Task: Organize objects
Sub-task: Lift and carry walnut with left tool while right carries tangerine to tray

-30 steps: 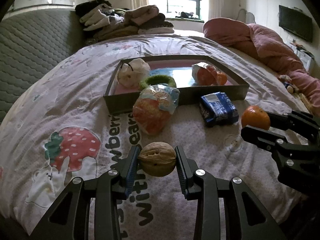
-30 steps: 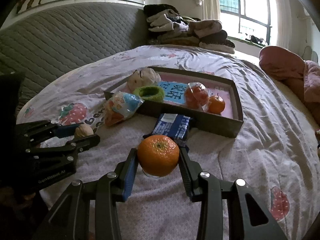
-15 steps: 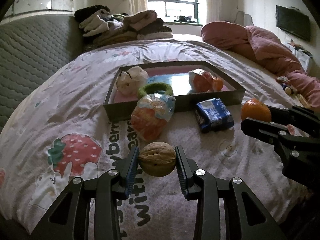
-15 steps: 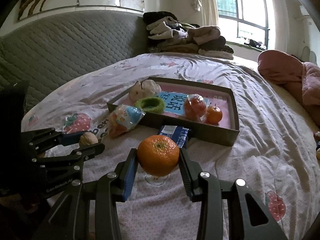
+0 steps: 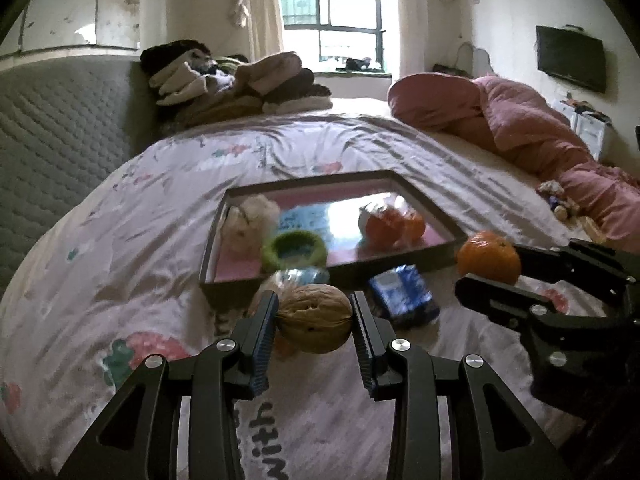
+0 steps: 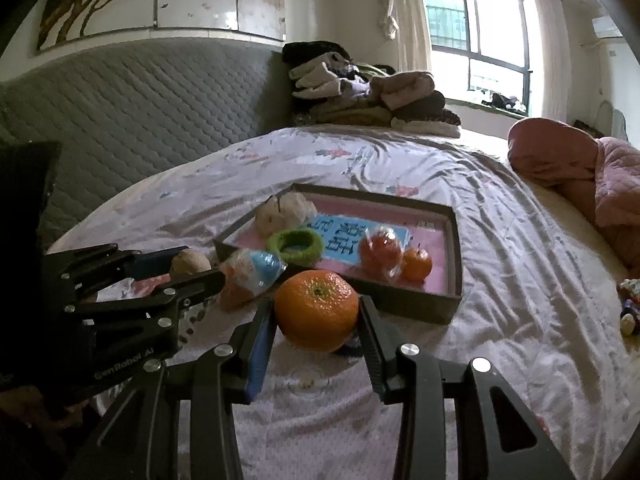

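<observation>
**Two grippers loaded, both above the bed**

Two items are held clear of the bed sheet (image 6: 500,240). The left gripper (image 5: 313,320) pinches a walnut (image 5: 314,319) between its pads; the right gripper (image 6: 317,312) clamps an orange (image 6: 317,310). Both hang near the tray's (image 6: 454,248) front edge. Inside the tray: a cream plush toy (image 6: 282,212) at the back left corner, a green ring (image 6: 295,245) by the front edge, a bagged fruit (image 6: 380,250) touching a small orange (image 6: 417,264). A snack bag (image 6: 250,276) and a blue packet (image 5: 402,294) lie on the sheet against the tray's front wall.

An orange (image 6: 316,310) is being gripped by the right tool (image 6: 316,320) above the bed (image 6: 500,320); a walnut (image 6: 189,263) is being held by the left tool (image 6: 188,270) near the tray (image 6: 454,248).
</observation>
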Demonstrator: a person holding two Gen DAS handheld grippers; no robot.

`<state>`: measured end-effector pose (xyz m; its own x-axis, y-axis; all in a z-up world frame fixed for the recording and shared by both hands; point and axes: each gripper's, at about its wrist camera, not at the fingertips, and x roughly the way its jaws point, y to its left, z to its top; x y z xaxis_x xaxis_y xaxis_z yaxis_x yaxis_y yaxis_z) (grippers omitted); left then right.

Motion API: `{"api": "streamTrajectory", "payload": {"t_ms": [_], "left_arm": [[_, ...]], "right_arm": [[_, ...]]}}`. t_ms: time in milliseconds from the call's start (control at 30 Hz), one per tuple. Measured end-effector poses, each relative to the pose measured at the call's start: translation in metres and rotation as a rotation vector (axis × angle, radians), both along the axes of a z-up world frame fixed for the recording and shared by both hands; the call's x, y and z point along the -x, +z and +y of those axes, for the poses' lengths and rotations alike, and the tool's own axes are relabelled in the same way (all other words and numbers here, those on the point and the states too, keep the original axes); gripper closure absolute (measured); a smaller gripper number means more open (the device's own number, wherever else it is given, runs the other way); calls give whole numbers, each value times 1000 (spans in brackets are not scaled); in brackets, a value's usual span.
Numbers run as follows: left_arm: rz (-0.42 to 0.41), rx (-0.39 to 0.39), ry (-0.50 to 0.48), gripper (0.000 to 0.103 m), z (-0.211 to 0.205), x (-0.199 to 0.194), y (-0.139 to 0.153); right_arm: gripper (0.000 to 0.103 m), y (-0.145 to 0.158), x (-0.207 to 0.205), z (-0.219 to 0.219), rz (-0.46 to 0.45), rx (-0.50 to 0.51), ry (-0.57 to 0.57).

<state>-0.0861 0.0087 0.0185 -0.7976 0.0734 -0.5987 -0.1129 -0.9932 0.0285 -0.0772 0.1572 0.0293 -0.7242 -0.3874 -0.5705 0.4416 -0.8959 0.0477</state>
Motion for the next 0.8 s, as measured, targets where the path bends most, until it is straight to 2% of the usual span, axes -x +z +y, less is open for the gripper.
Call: {"api": "streamTrajectory", "payload": {"t_ms": [233, 800], "left_arm": [[36, 10, -11, 66, -1, 8, 20], [57, 1, -3, 66, -24, 46, 47]], "right_arm": [[62, 18, 8, 3, 24, -1, -45], [62, 59, 41, 13, 91, -7, -97]]}}
